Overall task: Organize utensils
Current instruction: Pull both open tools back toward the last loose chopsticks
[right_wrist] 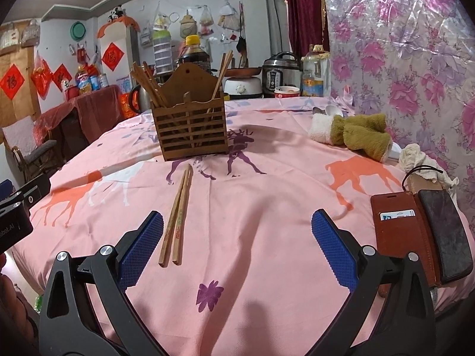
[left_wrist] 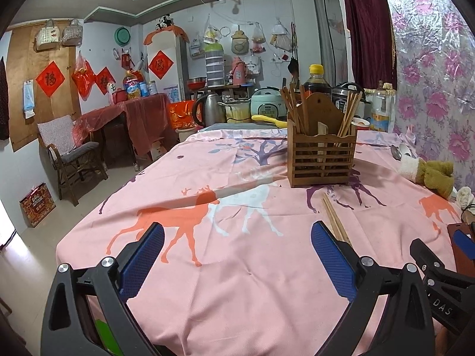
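A slatted wooden utensil holder [left_wrist: 321, 154] [right_wrist: 191, 127] stands upright on the pink deer-print tablecloth [left_wrist: 237, 267] [right_wrist: 267, 192], with several chopsticks in it. A loose pair of wooden chopsticks [right_wrist: 177, 216] [left_wrist: 335, 219] lies flat in front of it. My left gripper [left_wrist: 237, 255] is open and empty above the cloth, the chopsticks just beyond its right finger. My right gripper [right_wrist: 237, 252] is open and empty, the chopsticks lying just inside its left finger [right_wrist: 142, 249]. Two spoons [right_wrist: 325, 109] [left_wrist: 400, 151] lie at the far right behind a towel.
A rolled green and white towel [right_wrist: 353, 133] [left_wrist: 427, 172], a white rag [right_wrist: 421, 160] and a brown phone wallet [right_wrist: 421, 234] lie on the right. Cookers, bottles and a kettle [left_wrist: 207, 109] crowd the far edge. A chair [left_wrist: 68, 154] stands to the left.
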A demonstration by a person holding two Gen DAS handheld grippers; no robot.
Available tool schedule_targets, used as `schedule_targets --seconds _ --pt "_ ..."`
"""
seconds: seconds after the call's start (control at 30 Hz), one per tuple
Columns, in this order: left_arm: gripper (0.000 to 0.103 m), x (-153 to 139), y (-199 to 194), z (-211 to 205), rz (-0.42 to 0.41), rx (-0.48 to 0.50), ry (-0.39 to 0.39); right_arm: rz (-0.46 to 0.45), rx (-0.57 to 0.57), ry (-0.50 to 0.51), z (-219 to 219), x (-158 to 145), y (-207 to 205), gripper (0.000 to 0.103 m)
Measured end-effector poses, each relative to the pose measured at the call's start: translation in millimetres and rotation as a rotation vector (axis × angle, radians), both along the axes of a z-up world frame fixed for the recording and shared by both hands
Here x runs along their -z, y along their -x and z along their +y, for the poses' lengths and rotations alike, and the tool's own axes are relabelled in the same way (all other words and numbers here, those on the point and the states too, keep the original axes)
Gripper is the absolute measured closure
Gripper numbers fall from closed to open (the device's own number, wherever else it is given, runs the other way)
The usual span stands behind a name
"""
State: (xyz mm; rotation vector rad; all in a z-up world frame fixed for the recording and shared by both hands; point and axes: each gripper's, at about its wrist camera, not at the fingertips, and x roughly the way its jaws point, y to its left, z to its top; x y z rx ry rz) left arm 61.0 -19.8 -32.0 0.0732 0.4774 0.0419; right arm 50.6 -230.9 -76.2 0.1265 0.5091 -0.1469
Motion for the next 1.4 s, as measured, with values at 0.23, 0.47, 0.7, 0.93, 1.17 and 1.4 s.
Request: schedule_targets --seconds 0.23,0.47,0.7,0.93,1.17,1.4 --pt "0.006 -2 1 1 -0.003 -0.001 -0.005 0.026 -0.01 -0.004 1 4 -3 0.007" --pt "0.006 -2 1 1 0.0 -0.002 -0.003 0.049 -0.015 -0.012 0 7 -7 0.007" --pt "0.006 -2 1 1 -0.002 -0.003 -0.003 0.099 -0.022 -0.027 -1 15 -15 0.007" --pt "0.006 -2 1 2 -0.001 -0.004 -0.005 0.152 -0.032 -0.04 -1 23 -22 0.007" --pt "0.006 -1 1 2 -0.001 -0.004 -0.005 0.185 -0.044 -0.035 1 28 -27 0.007" --pt "0.006 1 0 3 0.003 -0.004 -0.007 0.257 -0.056 -0.027 1 41 -39 0.007"
